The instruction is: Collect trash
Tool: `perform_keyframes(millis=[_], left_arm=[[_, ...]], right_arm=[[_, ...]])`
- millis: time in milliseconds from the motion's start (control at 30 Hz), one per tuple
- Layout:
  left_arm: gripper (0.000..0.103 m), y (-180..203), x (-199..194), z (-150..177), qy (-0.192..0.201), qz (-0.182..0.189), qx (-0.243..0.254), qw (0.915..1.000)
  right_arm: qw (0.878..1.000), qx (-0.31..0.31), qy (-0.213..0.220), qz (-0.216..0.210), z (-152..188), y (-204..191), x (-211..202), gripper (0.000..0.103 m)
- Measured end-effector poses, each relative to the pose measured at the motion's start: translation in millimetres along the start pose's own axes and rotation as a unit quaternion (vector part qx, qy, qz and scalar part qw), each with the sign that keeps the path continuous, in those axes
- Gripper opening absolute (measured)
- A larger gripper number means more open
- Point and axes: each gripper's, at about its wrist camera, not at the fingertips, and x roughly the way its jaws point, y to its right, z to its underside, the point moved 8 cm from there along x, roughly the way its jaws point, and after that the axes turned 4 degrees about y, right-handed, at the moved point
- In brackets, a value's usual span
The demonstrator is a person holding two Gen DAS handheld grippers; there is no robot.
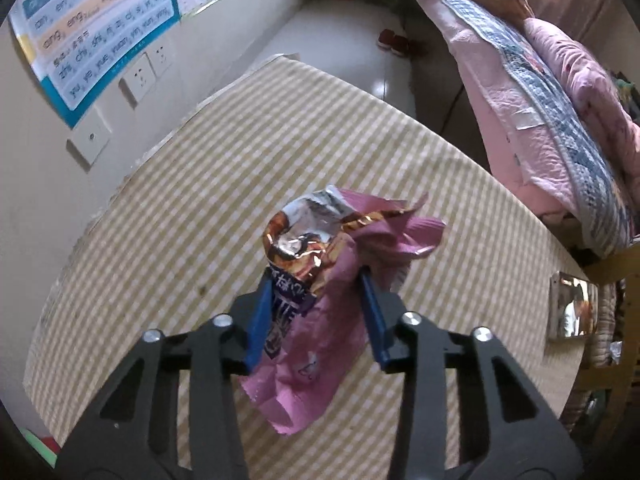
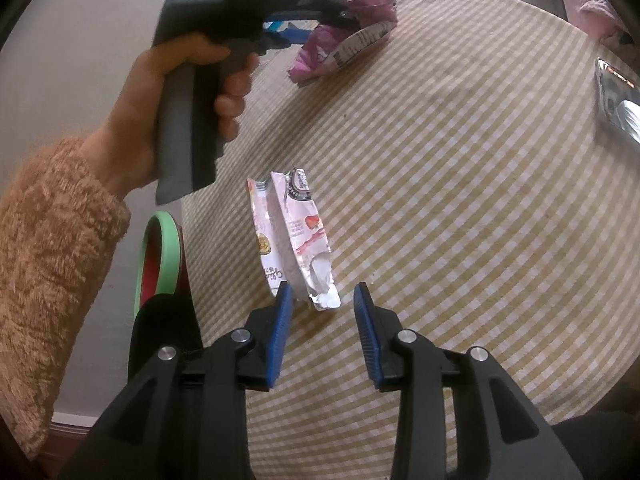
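Observation:
A crumpled purple snack wrapper (image 1: 320,344) with a shiny foil inside stands between the blue pads of my left gripper (image 1: 316,276), which is shut on it over the checked tablecloth (image 1: 192,208). In the right wrist view the same left gripper (image 2: 320,28), held by a hand in a fuzzy brown sleeve, grips the purple wrapper (image 2: 352,40) at the table's far side. A flattened white and pink wrapper (image 2: 292,240) lies on the cloth (image 2: 460,208). Its torn near end reaches between the tips of my right gripper (image 2: 323,290), which is open; the pads do not press on it.
A shiny silver packet (image 1: 572,308) (image 2: 618,96) lies at the table's right edge. A green-rimmed bin (image 2: 160,256) stands on the floor left of the table. A bed with a pink quilt (image 1: 520,100) runs along the right; the wall with posters (image 1: 100,28) is left.

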Motion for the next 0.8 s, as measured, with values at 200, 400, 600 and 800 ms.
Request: perform_keyframes(millis=[200, 400, 600, 800], left_arm=[[0.031, -34.6, -62.8, 14.7, 0.072, -0.053, -0.025, 0.9957], [0.031, -62.3, -145.7, 91.3, 0.113, -0.084, -0.068, 0.9877], [0.031, -71.7, -180.2, 171.9, 0.101, -0.092, -0.132, 0.9818], [0.031, -60.9, -201.3, 203.2, 0.107, -0.090, -0.130, 0.9817]], right_arm=[[1.000, 0.001, 0.002, 0.003, -1.5, -0.4, 2.0, 0.036], [1.000, -0.006, 0.004, -0.003, -6.2, -11.7, 15.2, 0.045], [0.999, -0.039, -0.009, 0.017, -8.0, -22.9, 37.5, 0.045], [0.998, -0.048, -0.010, 0.037, -18.9, -34.6, 52.5, 0.051]])
